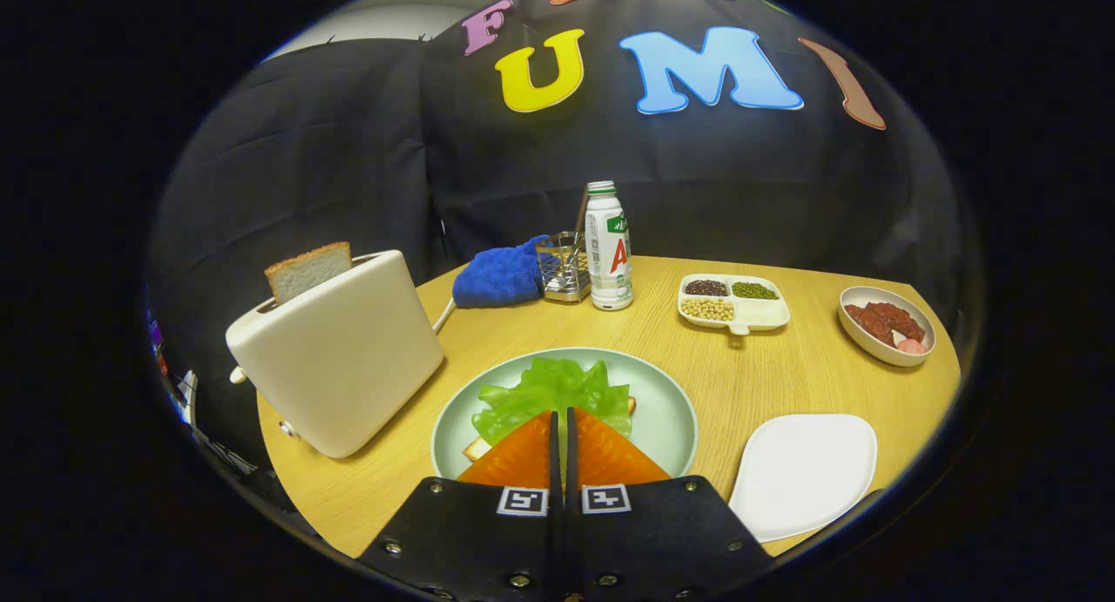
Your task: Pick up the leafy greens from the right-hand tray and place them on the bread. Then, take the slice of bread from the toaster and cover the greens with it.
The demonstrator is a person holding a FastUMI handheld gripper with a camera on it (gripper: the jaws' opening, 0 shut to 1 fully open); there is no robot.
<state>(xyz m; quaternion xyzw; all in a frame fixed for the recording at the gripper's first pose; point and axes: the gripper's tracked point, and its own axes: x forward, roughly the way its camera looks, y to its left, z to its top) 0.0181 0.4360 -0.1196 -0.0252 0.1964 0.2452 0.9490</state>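
The jaws are closed and seemingly empty, above the greens (553, 393) lying on bread on the plate (671, 410). The toast (307, 269) stands in the toaster (344, 354), beyond-left; light, stiff, crumbly, best pinched across its exposed top edge.

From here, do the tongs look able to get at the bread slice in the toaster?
Probably yes: the bread slice sticks up from the toaster with nothing over it; the tongs, shut and empty, sit above the leafy greens.
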